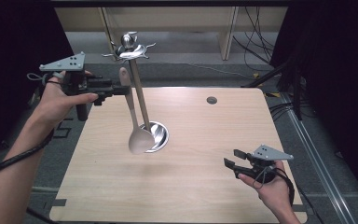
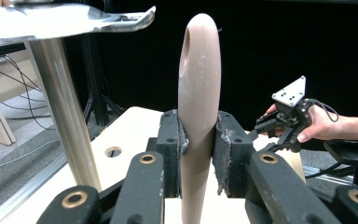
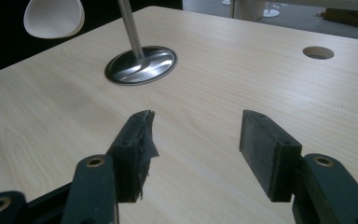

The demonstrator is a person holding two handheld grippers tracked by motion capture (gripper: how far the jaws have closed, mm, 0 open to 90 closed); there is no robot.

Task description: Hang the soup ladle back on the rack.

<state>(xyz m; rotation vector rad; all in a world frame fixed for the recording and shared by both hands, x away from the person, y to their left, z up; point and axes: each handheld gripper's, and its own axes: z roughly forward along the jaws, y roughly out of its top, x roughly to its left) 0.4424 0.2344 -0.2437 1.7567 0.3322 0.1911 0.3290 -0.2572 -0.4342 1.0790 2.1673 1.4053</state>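
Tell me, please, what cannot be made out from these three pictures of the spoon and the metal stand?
- Pale beige long-handled spoon: in the left gripper view its bowl is cut off by the bottom edge; the left gripper covers part of the handle.
- Tall shiny metal hook stand: in the right gripper view its hooked top is cut off by the top edge.
- Right gripper: in the high view, too small to tell its pads' condition.

Both grippers, the left gripper [image 1: 121, 88] and the right gripper [image 1: 230, 157], are matte black, each topped by a grey three-cornered plate with small holes. Their fingers [image 3: 270, 151] are flat, worn black pads on arms with brass-ringed pivots. A black cable trails from each along the forearm. The forearms and hands are bare, with no sleeves.
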